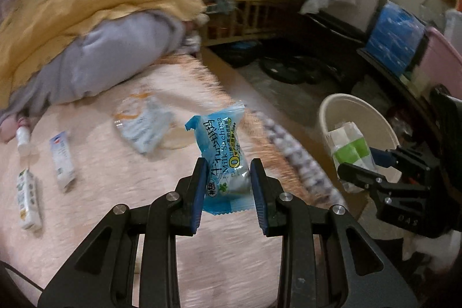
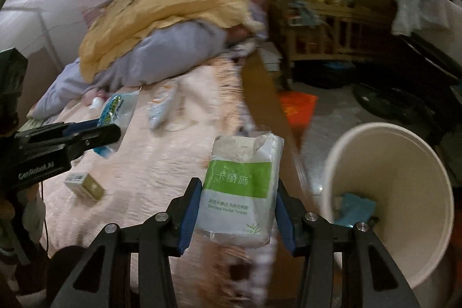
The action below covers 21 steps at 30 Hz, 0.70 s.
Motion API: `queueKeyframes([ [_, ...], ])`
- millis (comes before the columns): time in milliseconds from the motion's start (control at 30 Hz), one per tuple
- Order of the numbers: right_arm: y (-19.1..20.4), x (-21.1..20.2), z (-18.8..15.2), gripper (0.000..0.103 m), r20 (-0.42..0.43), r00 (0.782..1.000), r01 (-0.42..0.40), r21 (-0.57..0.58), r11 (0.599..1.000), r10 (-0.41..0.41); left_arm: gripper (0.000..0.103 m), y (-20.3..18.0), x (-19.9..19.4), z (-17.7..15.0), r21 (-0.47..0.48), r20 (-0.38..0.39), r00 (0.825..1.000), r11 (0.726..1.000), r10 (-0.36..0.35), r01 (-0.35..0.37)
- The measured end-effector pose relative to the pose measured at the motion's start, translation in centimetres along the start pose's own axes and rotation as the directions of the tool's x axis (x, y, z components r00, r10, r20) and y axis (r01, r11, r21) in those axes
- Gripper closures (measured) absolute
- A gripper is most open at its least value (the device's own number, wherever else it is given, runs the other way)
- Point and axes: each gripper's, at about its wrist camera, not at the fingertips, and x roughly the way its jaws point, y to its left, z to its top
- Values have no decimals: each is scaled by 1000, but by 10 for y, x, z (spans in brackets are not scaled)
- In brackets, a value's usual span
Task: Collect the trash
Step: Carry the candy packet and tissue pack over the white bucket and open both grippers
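Both grippers carry trash above the bed, beside the bin

The pink bed (image 1: 121,192) fills most of both views, with a cream bin (image 2: 404,163) on the floor just off its edge. The right gripper (image 2: 235,210) has its jaws pinching a green-and-white tissue pack (image 2: 239,192), which stands upright between the blue pads and rises above them, left of the bin's mouth. The left gripper (image 1: 229,192) has its jaws pressed on the lower half of a blue snack wrapper (image 1: 223,158), whose upper half sticks out past the fingertips over the bed. Small cartons (image 1: 62,158) and a clear packet (image 1: 144,126) lie on the bed behind
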Motion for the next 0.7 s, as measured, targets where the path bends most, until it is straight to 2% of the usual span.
queueKeyframes([
  [200,-49,-17,-11,56,7,998,67,69,995,-68,75,-57,21,8,80,-19,999,996,-47,49],
  [400,-95,-21,-24,56,-5,994,109,149,983,-110,75,-94,43,15,117,-49,995,989,-82,87],
  [700,-149,-20,-42,56,-26,987,161,264,951,-160,75,-131,72,27,101,-88,981,978,-175,183],
])
